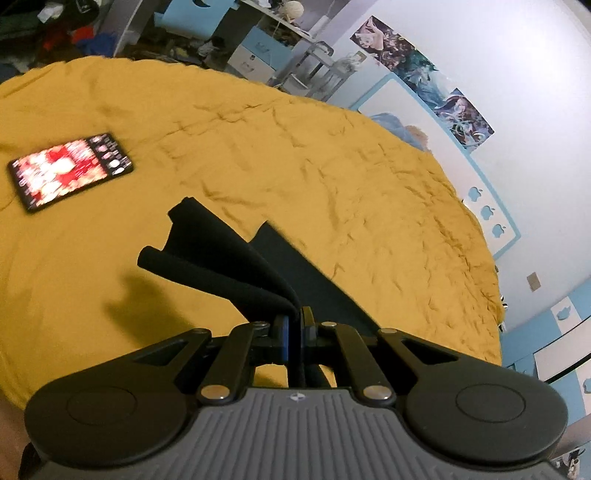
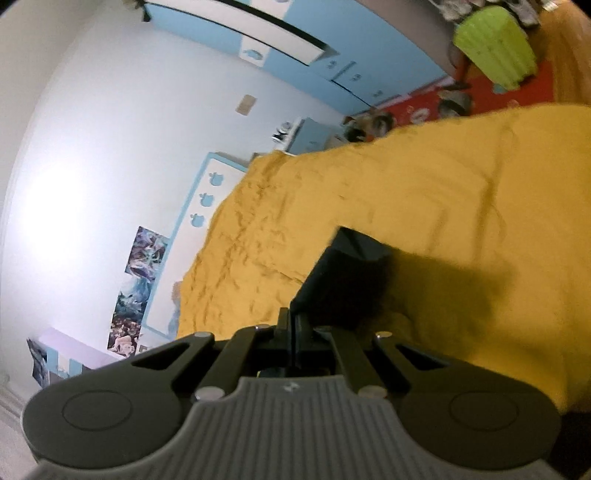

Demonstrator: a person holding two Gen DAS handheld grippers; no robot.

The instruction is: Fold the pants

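The pants (image 1: 236,254) are black and hang over a yellow bedspread (image 1: 295,147). My left gripper (image 1: 294,321) is shut on a bunched edge of the pants and holds it lifted above the bed. A flat dark part of the pants (image 1: 303,273) lies on the bed beyond it. In the right wrist view my right gripper (image 2: 294,325) is shut on another edge of the pants (image 2: 343,273), which stretch away from the jaws over the bedspread (image 2: 443,184). The cloth hides both pairs of fingertips.
A lit phone (image 1: 70,170) lies on the bed at the left. A cluttered desk (image 1: 258,33) and a posted wall (image 1: 443,92) stand beyond the bed. A green bin (image 2: 495,44) and red mat (image 2: 480,92) are on the floor past the bed edge.
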